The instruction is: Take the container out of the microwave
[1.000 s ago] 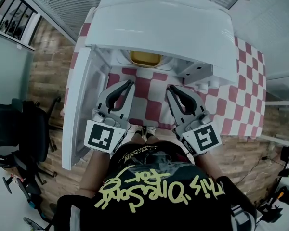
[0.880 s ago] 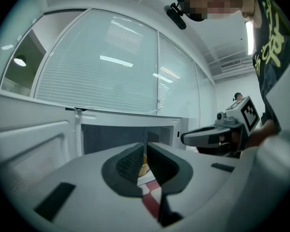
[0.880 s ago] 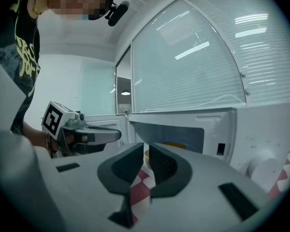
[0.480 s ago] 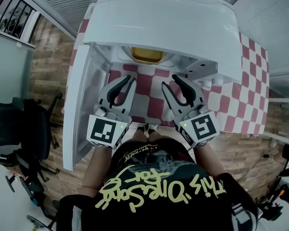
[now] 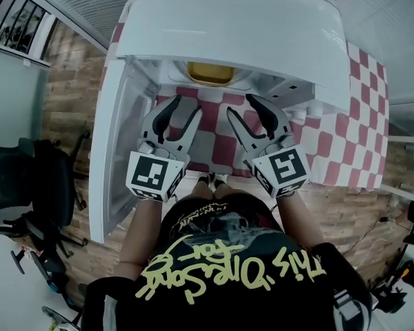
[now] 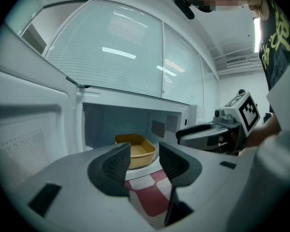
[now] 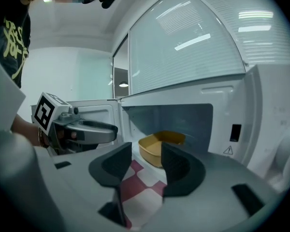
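Checked table (image 5: 362,150) | microwave (image 5: 234,33) open, container (image 5: 210,73) inside | left gripper (image 5: 185,106), right gripper (image 5: 242,106) near front edge, jaws just opened wide, both empty

A red-and-white checked tablecloth (image 5: 359,140) spreads out in front of me. Brown wood-plank floor (image 5: 65,116) shows on both sides of it. A black office chair (image 5: 31,181) stands on that floor to my left, well apart from the cloth. Pale slatted blinds (image 6: 116,52) fill the glazed wall ahead of me.
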{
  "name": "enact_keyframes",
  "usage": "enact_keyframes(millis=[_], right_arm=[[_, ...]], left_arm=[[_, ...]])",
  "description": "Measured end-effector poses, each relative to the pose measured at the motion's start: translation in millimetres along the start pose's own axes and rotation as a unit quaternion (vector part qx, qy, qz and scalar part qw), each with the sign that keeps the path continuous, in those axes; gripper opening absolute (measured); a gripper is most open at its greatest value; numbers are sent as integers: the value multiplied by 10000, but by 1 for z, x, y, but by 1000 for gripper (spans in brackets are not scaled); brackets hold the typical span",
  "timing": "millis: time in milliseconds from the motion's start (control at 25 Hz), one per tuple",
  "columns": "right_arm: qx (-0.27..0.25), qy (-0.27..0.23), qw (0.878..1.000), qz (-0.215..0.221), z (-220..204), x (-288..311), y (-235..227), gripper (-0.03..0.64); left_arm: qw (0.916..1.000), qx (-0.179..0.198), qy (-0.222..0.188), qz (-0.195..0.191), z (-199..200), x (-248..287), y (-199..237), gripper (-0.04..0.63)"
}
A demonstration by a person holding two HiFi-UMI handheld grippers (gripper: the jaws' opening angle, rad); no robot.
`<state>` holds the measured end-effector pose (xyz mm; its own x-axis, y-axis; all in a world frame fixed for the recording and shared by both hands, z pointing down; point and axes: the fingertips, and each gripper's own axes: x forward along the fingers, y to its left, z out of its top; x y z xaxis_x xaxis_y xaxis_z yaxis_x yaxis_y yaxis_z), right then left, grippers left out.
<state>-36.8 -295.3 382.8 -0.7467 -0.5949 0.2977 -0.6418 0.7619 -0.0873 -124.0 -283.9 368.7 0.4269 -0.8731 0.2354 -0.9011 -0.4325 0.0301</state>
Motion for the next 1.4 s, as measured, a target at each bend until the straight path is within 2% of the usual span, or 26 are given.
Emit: enact_keyframes(millis=[400,1400], right_arm=[[-71,188,9997,-117,-16,17,-11,198],[-191,547,9980,-238,-35,61,-26,224]], left_arm=[[9998,-41,201,85,-14,12,14,216],[9982,-43,573,171,-40,39,36,230]])
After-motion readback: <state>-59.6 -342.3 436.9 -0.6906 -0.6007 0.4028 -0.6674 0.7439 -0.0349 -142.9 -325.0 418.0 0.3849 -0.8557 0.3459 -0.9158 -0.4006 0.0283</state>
